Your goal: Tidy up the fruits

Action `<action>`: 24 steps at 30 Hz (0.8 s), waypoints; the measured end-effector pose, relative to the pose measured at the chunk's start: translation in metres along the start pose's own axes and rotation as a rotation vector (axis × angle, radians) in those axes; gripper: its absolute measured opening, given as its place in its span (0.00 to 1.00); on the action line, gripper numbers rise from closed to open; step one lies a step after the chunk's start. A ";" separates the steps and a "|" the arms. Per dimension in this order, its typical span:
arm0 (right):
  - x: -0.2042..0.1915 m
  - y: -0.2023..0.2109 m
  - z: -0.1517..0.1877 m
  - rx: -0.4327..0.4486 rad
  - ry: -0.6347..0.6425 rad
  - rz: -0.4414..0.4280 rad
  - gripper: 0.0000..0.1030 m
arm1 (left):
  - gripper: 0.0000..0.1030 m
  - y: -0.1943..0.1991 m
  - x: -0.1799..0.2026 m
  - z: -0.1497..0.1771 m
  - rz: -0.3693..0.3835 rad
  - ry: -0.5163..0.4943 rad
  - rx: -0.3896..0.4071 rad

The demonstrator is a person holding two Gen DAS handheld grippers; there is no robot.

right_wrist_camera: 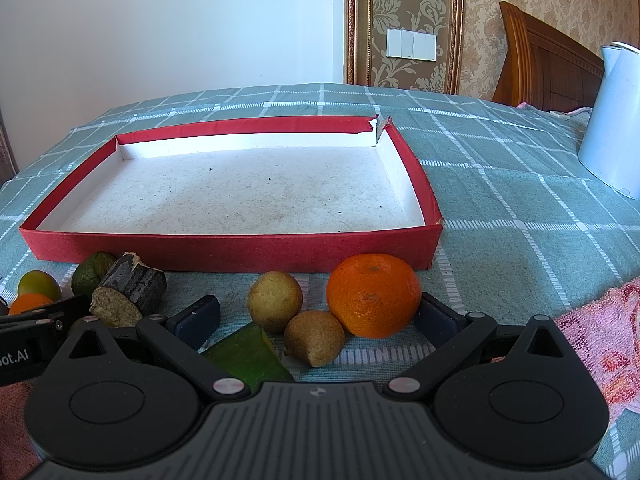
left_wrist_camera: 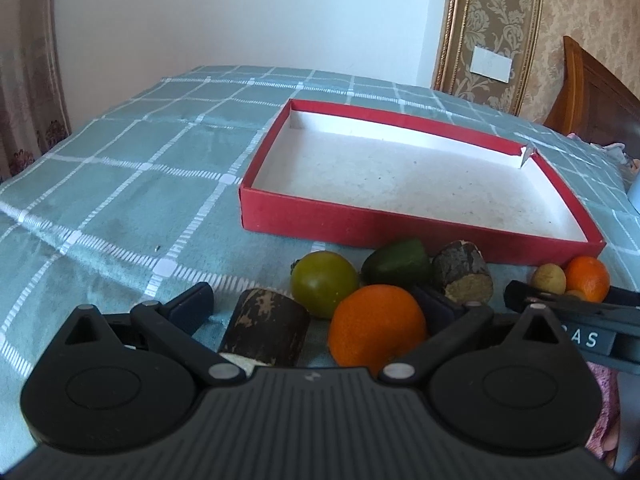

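A shallow red box with a bare white floor lies on the checked cloth. In front of it lies a row of fruit. My left gripper is open; between its fingers sit an orange and a dark sugarcane piece, with a green tomato, a green fruit and another cane piece just beyond. My right gripper is open around a yellow fruit, a brown kiwi-like fruit, a green slice and an orange.
A white kettle stands at the right on the green checked cloth. A pink towel lies at the near right. A wooden headboard and wall stand behind. The other gripper shows at each view's edge.
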State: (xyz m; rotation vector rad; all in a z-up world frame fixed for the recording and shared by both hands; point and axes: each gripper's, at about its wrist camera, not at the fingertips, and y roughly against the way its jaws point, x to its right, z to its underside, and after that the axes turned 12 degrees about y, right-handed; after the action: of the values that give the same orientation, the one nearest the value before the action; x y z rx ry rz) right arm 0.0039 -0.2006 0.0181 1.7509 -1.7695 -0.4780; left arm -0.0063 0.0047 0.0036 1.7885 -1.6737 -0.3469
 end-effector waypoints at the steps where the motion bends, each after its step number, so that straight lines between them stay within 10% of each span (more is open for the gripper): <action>1: 0.001 0.000 -0.001 -0.009 0.002 -0.004 1.00 | 1.00 0.000 -0.001 -0.001 -0.001 0.002 -0.003; 24: 0.004 -0.004 -0.009 -0.037 0.010 -0.015 1.00 | 1.00 -0.003 -0.001 -0.003 0.022 -0.056 -0.037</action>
State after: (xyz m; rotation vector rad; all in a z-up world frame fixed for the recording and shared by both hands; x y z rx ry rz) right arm 0.0126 -0.2031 0.0230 1.7394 -1.7310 -0.5035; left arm -0.0024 0.0069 0.0040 1.7466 -1.7140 -0.4191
